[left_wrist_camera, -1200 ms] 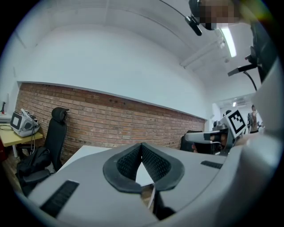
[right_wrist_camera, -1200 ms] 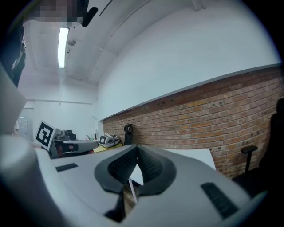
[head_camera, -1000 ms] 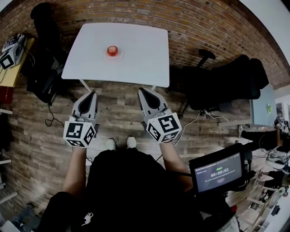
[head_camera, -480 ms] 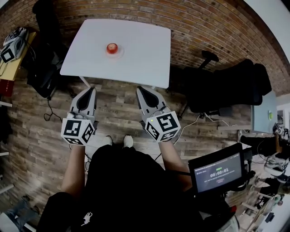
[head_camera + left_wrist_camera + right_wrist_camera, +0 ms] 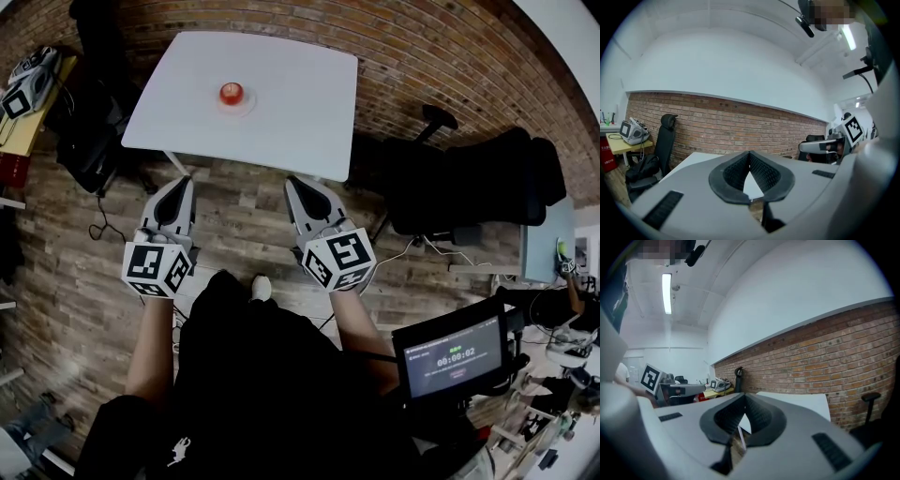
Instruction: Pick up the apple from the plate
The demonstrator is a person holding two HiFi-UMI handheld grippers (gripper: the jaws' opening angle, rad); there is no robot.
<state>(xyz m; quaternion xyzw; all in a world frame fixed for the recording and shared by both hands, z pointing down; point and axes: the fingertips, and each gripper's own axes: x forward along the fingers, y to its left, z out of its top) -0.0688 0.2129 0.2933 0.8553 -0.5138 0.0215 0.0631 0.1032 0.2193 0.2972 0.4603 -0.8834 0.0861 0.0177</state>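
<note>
A red apple (image 5: 231, 93) sits on a small white plate (image 5: 246, 105) on the white table (image 5: 300, 103), towards its left half. Both grippers are held over the wooden floor, short of the table's near edge and well apart from the apple. My left gripper (image 5: 184, 180) is shut with nothing in it, and its pads meet at the tip in the left gripper view (image 5: 750, 153). My right gripper (image 5: 292, 184) is also shut and empty (image 5: 743, 395). Neither gripper view shows the apple; only the table edge (image 5: 698, 158) shows past the jaws.
A black office chair (image 5: 469, 178) stands right of the table, and another dark chair with bags (image 5: 89, 141) stands left. A yellow side table with a device (image 5: 28, 84) is at far left. A brick wall runs behind the table. A tablet screen (image 5: 450, 361) hangs at the person's right.
The person has taken a step and the view has shifted a little. Both grippers have drifted slightly, still shut. The apple and plate have not moved on the table.
</note>
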